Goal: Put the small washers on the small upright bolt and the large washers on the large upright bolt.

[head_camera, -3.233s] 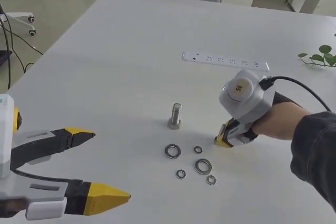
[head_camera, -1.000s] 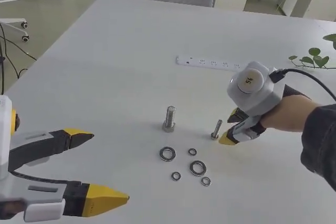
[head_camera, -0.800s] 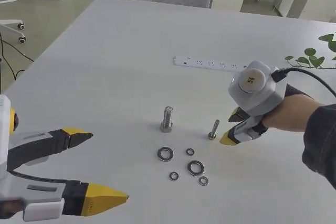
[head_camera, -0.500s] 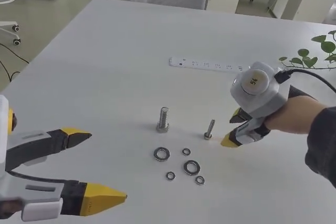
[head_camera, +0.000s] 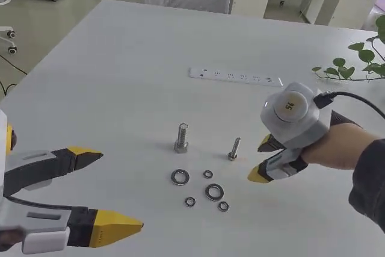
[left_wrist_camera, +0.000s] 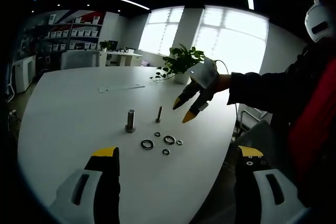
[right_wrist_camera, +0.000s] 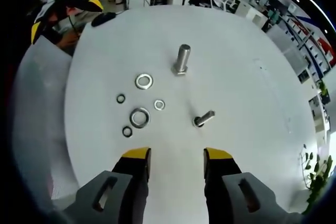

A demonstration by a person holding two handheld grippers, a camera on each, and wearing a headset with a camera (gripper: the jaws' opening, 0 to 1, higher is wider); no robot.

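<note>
1. Risk: the small bolt [head_camera: 234, 148] stands free on the counter [head_camera: 120, 88], near my right gripper [head_camera: 258, 161]; a finger brushing it would topple it.
2. Risk: five washers [head_camera: 214, 192] lie flat, bunched before the small bolt and large bolt [head_camera: 181, 137]; a pinch may skid one.
3. Its fingers [right_wrist_camera: 137, 159]: parted, empty, touching nothing.
4. My left gripper [head_camera: 119, 191]: spread wide, empty, well apart from the work.

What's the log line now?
left gripper open | right gripper open near small bolt | large bolt bare | five washers loose on table
</note>
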